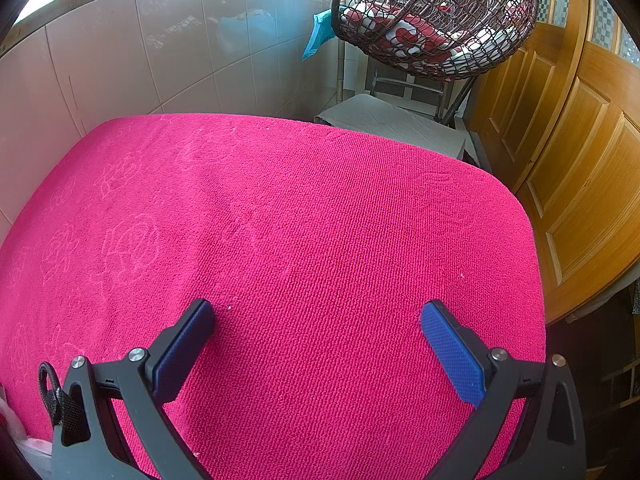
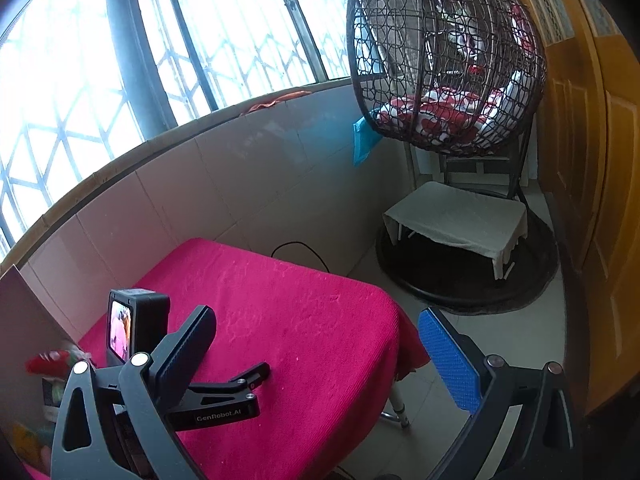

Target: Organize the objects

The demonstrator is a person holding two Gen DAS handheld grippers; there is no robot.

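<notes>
A bright pink cloth (image 1: 300, 220) covers the table, and nothing lies on it in the left wrist view. My left gripper (image 1: 316, 312) hovers low over the near part of the cloth, open, with nothing between its blue pads (image 1: 452, 356). Higher up, over the table's right corner, my right gripper (image 2: 316, 316) is also open and holds nothing. In the right wrist view the left gripper (image 2: 262, 386) rests low on the cloth (image 2: 300, 320), its camera screen (image 2: 120, 336) lit. Blurred red (image 2: 52, 362) and yellow (image 2: 24, 440) items sit at the far left edge, partly hidden.
A tiled wall (image 1: 120, 60) runs along the table's far side, under a barred window (image 2: 160, 40). A wicker hanging chair (image 2: 444, 60) with red-and-white cushions stands beyond, above a low cloth-covered stool (image 2: 456, 216). Wooden doors (image 1: 560, 160) line the right. A black cable (image 2: 300, 248) loops behind the table.
</notes>
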